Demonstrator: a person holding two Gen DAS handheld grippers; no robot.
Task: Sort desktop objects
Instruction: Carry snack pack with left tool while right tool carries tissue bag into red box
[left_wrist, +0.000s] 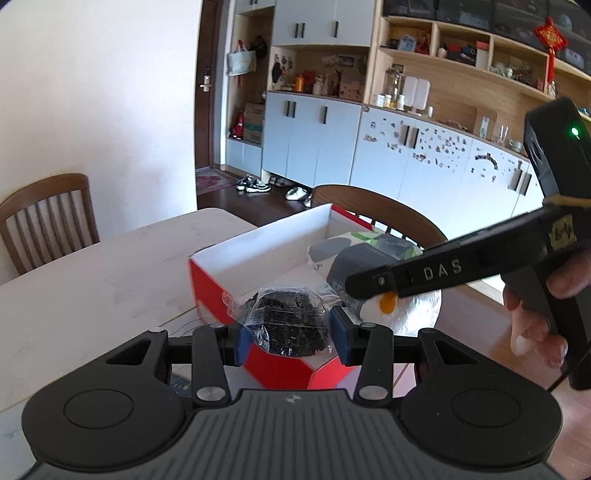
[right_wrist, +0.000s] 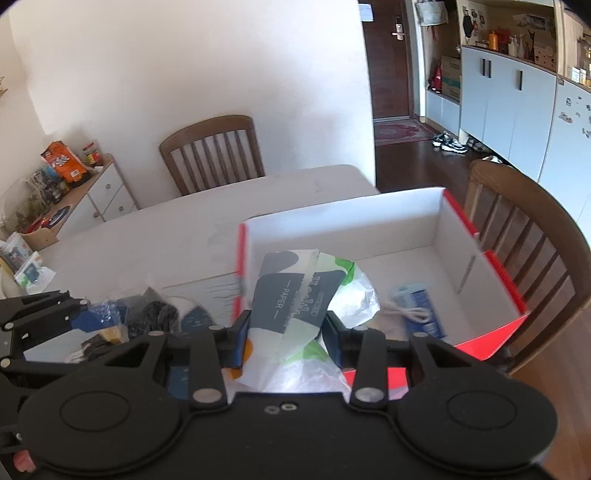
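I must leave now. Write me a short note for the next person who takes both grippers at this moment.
Left gripper: shut on a clear bag of small black parts, held above the near corner of the red box.
Right gripper: shut on a soft tissue pack, held over the box's near wall.
Already in the box: a blue and white packet with a white cord.
Done: both things picked up and brought to the box.
Left: release both into the box, then fetch the remaining things on the table beside it.
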